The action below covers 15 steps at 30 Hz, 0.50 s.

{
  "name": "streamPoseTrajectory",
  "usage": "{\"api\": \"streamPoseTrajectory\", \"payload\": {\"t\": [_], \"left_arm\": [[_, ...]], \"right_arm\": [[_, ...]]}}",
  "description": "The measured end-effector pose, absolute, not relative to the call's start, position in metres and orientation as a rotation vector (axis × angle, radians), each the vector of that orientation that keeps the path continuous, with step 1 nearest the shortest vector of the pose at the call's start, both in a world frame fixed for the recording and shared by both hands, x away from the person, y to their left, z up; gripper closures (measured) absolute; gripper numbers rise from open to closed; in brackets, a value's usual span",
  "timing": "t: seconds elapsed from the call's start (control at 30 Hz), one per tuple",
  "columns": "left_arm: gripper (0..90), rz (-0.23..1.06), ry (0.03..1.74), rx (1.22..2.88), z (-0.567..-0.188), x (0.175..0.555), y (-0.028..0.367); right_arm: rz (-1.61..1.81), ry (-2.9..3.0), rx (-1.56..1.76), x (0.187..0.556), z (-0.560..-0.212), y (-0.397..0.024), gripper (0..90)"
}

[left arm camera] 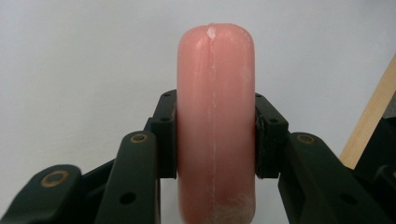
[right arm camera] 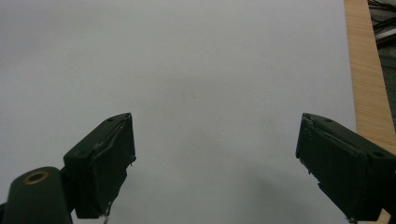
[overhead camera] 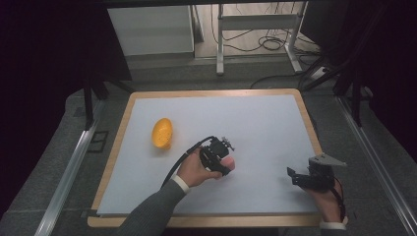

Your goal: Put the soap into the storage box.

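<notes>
I have the pink sausage (left arm camera: 215,121) clenched in my left tool (overhead camera: 223,158); right tool (right arm camera: 215,163) released, yellow bowl (overhead camera: 162,132) at ten o'clock awaits.

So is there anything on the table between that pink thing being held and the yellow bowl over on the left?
Nothing visible. The left hand-held gripper is shut on the pink object, and the stretch of white table between it and the yellow bowl is bare. The right hand-held gripper sits open off to the other side.
</notes>
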<state>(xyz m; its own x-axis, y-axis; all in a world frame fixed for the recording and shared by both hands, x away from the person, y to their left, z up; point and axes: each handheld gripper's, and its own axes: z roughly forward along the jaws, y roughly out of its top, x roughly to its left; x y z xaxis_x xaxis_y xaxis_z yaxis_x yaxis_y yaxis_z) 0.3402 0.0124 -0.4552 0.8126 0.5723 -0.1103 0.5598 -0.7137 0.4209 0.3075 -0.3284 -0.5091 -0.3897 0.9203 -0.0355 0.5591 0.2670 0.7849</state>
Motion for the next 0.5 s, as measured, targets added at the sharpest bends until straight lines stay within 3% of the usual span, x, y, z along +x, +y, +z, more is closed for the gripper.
{"api": "streamPoseTrajectory", "payload": {"t": [0.5], "left_arm": [[60.3,0.054,0.879,2.51,-0.448,0.342,0.042]], "right_arm": [[0.975,2.033,1.341,0.307,-0.507,-0.331,11.3]]}}
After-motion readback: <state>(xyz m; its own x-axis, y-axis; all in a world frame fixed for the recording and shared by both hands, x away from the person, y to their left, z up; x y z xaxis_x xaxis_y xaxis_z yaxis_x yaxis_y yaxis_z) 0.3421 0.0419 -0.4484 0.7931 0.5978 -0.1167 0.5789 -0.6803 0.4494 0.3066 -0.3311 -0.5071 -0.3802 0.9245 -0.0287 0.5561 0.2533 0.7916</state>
